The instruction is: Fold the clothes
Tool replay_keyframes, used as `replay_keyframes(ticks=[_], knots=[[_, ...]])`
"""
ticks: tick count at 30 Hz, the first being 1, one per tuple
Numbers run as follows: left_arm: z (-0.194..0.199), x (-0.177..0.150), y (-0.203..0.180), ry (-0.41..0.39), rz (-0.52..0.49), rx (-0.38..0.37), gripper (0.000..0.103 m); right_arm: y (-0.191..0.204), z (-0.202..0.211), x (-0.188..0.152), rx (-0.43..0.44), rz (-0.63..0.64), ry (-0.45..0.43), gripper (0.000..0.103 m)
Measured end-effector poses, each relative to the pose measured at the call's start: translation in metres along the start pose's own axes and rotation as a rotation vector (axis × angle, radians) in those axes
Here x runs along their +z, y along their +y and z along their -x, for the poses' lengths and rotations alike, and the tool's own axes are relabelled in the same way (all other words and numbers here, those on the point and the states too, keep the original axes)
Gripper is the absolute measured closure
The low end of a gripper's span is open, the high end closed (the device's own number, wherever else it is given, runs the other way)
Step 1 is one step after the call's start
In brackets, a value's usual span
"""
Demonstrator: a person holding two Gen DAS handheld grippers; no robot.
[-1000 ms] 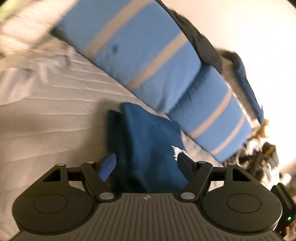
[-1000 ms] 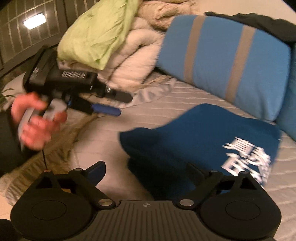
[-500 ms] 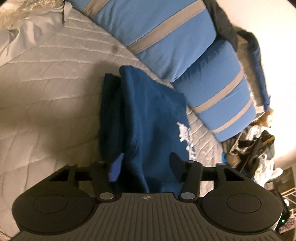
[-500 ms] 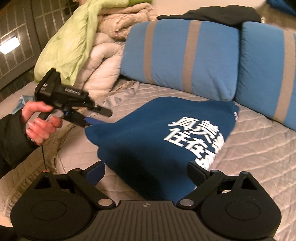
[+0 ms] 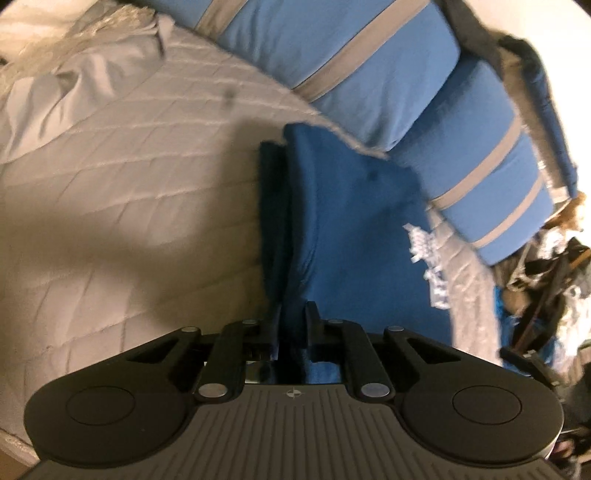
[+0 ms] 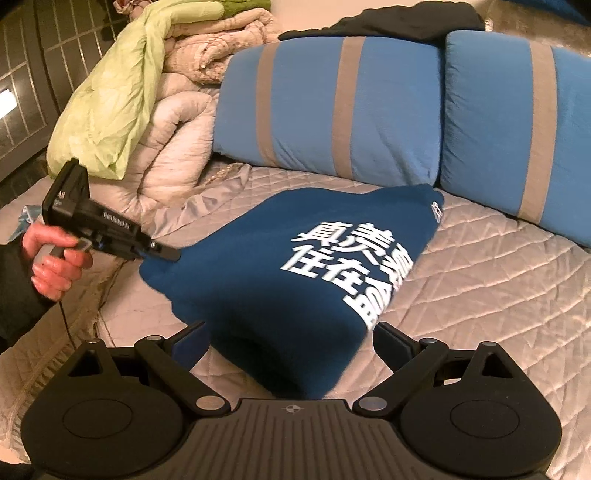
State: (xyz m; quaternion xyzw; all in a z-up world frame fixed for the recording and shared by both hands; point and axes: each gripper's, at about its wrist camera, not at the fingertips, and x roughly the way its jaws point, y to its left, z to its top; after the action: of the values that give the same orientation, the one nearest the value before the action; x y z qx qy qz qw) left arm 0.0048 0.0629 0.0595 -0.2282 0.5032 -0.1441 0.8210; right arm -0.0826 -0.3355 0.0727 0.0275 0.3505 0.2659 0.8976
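Observation:
A dark blue shirt (image 6: 295, 273) with white printed characters lies folded on the quilted grey bed (image 6: 498, 280). In the left wrist view the shirt (image 5: 347, 221) runs away from me, and my left gripper (image 5: 293, 317) is shut on its near edge. The right wrist view shows that left gripper (image 6: 168, 254) pinching the shirt's left corner. My right gripper (image 6: 288, 339) is open, its fingers on either side of the shirt's near edge, holding nothing.
Two blue pillows with grey stripes (image 6: 332, 110) stand behind the shirt. A pile of beige duvet and green cloth (image 6: 140, 92) sits at back left. A dark garment (image 6: 388, 22) lies on top of the pillows. Clutter (image 5: 546, 280) lies beyond the bed's right edge.
My left gripper has closed on the shirt's edge; it was open a second ago. My right gripper has pulled back and stays open around the shirt's near edge.

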Motion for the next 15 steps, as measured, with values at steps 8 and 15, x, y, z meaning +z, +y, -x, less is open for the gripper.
replay_keyframes(ticks=[8, 15], knots=[[-0.004, -0.004, -0.004, -0.015, -0.07, 0.081, 0.073, -0.006, 0.005, -0.005, -0.028, -0.014, 0.014, 0.007], [0.003, -0.001, -0.003, -0.036, -0.042, 0.058, 0.039, -0.013, 0.005, -0.005, -0.042, -0.043, 0.014, 0.007]])
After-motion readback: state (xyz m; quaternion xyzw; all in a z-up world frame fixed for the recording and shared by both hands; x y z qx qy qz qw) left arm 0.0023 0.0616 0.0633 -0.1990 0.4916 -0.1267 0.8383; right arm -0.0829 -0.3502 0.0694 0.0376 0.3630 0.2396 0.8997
